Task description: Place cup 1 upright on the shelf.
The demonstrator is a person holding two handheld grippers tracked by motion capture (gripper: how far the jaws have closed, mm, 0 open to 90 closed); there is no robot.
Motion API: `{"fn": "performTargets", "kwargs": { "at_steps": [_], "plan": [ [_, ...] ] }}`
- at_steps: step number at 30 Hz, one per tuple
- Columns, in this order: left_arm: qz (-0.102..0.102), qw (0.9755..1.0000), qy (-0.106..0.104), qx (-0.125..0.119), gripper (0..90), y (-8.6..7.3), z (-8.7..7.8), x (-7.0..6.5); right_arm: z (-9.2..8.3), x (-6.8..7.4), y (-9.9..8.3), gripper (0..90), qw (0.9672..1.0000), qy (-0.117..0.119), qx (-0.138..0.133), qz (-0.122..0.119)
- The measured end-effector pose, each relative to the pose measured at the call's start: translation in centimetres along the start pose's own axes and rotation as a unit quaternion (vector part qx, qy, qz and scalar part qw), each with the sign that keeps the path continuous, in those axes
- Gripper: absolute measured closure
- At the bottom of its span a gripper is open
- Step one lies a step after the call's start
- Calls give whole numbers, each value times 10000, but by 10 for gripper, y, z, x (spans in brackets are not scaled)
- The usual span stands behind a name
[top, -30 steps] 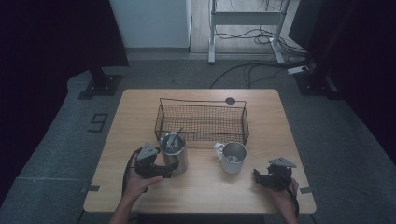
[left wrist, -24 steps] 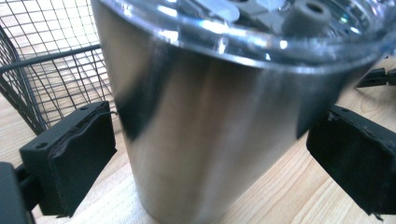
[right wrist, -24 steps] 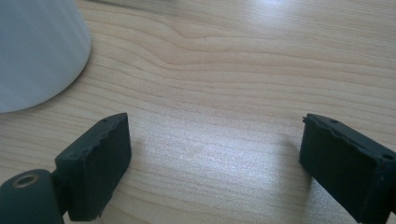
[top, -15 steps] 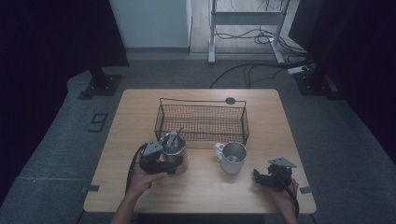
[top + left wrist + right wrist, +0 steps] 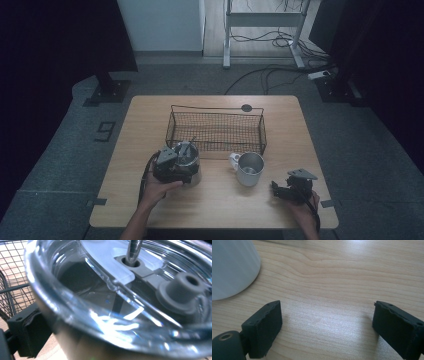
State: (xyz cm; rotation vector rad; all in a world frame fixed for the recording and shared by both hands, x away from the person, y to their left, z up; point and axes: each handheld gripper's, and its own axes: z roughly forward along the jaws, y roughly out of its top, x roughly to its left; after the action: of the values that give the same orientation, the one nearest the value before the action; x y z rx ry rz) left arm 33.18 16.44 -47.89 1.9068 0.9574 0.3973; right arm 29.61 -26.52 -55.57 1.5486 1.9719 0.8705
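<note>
1. Gripping appears to be the step in hand: the left gripper (image 5: 176, 170) sits against the lidded tumbler (image 5: 188, 161) at the table's (image 5: 150, 115) near-left, just in front of the wire basket (image 5: 216, 131). One jaw pad shows beside the tumbler wall in the left gripper view; the other is hidden, so whether the jaws are clamped on it cannot be told.
2. Judgement on doing it well: seat both pads squarely on the cylindrical wall below the lid rim, not on the lid itself, and lift straight so the straw (image 5: 133, 250) does not snag the basket wire.
3. Right gripper (image 5: 286, 191): rests low over the table's near-right corner, jaws wide apart, nothing between them; bare wood shows in the gap.
4. Tumbler: metal body, round; clear plastic lid (image 5: 105, 302), glossy with strong highlights; a frosted sliding tab, a grey rubbery grommet (image 5: 183, 287), a metal straw through one hole.
5. Mug (image 5: 248, 168): pale, smooth-walled, round, open-topped, handle turned left; stands between the two grippers, apart from both, just in front of the basket.
6. Basket: dark thin wire mesh, rectangular, open, seemingly empty.
7. Table: light wood, visible grain, matte.
</note>
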Motion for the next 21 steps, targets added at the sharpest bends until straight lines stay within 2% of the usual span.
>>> {"fn": "performTargets", "kwargs": {
  "at_steps": [5, 10, 21],
  "plan": [
    [132, 9999, 84, -21, 1, 3, 9, -2, 0, 0, 0, 89, 10000, 4, -5, 1],
    [179, 9996, 196, -63, 11, 3, 13, -3, 0, 0, 0, 90, 10000, 1, -3, -9],
    [328, 9992, 193, -72, 33, 2, 12, -4, 0, 0, 0, 92, 10000, -3, -5, -4]
  ]
}}
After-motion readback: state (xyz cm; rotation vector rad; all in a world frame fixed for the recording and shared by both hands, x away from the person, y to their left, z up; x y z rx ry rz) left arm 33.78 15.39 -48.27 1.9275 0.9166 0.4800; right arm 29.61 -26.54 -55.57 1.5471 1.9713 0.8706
